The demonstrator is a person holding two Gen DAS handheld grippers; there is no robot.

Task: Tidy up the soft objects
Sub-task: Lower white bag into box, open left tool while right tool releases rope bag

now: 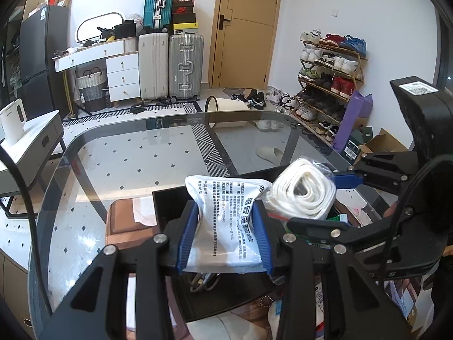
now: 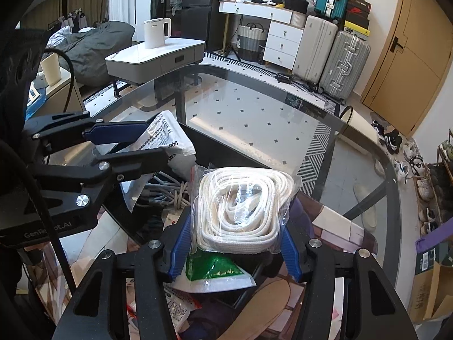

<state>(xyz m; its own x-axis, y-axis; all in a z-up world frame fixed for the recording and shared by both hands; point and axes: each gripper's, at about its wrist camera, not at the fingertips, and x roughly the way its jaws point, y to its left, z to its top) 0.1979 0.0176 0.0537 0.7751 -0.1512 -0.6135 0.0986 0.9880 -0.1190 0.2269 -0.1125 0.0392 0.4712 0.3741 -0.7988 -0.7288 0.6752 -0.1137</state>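
Observation:
My left gripper (image 1: 225,212) is shut on a white printed packet (image 1: 226,198), which bulges out between the blue pads. To its right my right gripper (image 1: 318,201) is shut on a coil of white rope in a clear bag (image 1: 303,189). In the right wrist view the rope coil (image 2: 240,198) sits between the right gripper's (image 2: 235,223) blue pads. At left there, the left gripper (image 2: 154,140) holds the white packet (image 2: 175,141). Both hang just above a black tray (image 2: 226,147) that holds grey cables (image 2: 167,192) and a green packet (image 2: 215,269).
The tray rests on a glass table (image 1: 127,155) with a rounded far edge. A white side table with a kettle (image 2: 154,32) stands beyond it. Suitcases (image 1: 185,65), a shoe rack (image 1: 328,76) and a tipped bin (image 1: 226,110) are across the floor.

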